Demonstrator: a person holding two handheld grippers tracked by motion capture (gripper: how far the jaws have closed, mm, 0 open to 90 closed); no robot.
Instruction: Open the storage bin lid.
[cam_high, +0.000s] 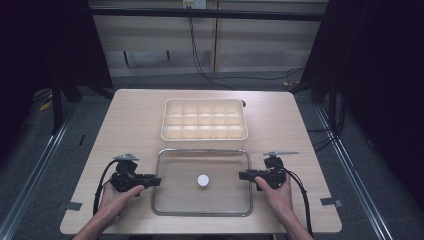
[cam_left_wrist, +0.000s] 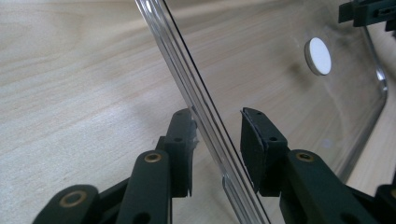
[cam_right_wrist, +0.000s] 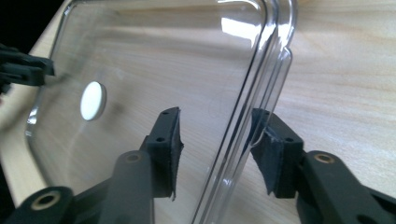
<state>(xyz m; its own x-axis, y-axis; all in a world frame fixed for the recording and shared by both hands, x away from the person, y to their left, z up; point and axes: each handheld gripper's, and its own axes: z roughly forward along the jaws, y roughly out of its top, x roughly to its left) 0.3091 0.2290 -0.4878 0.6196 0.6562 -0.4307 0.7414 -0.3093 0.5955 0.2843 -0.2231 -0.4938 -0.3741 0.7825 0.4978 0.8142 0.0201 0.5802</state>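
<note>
My jaws stand apart on both sides: the left gripper (cam_left_wrist: 217, 140) and the right gripper (cam_right_wrist: 217, 140) each straddle an edge of the clear lid (cam_high: 200, 202) without pressing it. The lid lies flat on the table (cam_high: 135, 115), just in front of the white box (cam_high: 204, 120).

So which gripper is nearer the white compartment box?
Right, slightly. The right gripper straddles the clear lid's right edge just below the white compartment box's right corner; the left gripper straddles the left edge, a bit lower.
</note>
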